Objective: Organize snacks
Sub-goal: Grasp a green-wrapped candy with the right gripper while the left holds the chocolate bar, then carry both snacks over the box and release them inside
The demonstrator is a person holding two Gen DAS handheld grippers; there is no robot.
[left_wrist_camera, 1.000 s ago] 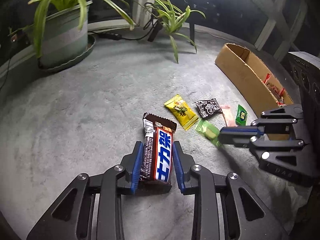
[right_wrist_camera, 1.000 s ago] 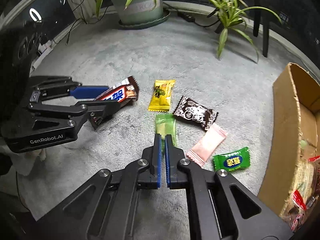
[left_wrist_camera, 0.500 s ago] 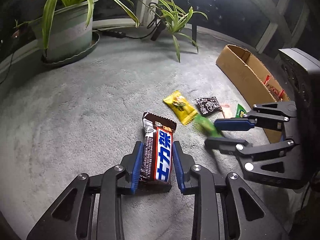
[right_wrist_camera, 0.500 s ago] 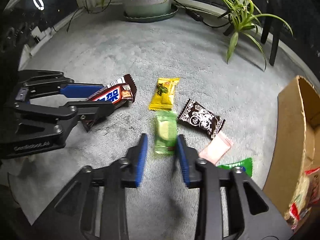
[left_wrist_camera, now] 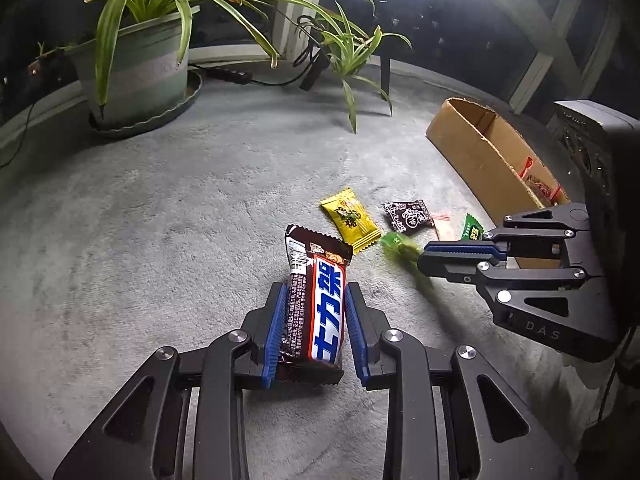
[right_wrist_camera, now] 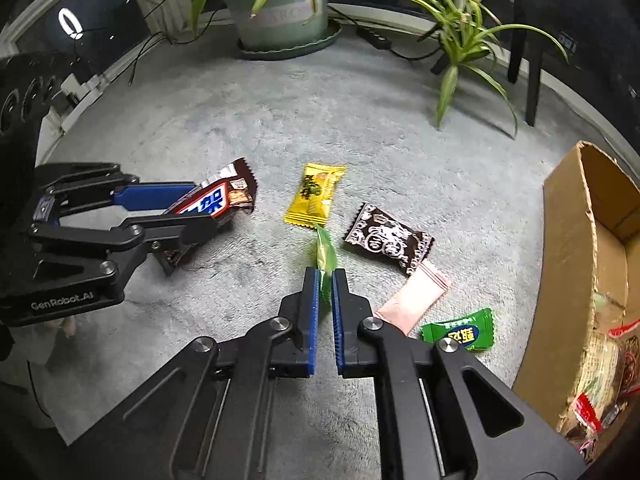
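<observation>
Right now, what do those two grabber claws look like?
Both are made of black bars joined with round silver bolts, and there are triangle-shaped holes in the frames. The inner pads are bright blue and ridged. The left gripper has "GenRobot.AI" in small pale letters on its side, and the right gripper shows "DAS". No cable or sleeve shows clearly.
</observation>
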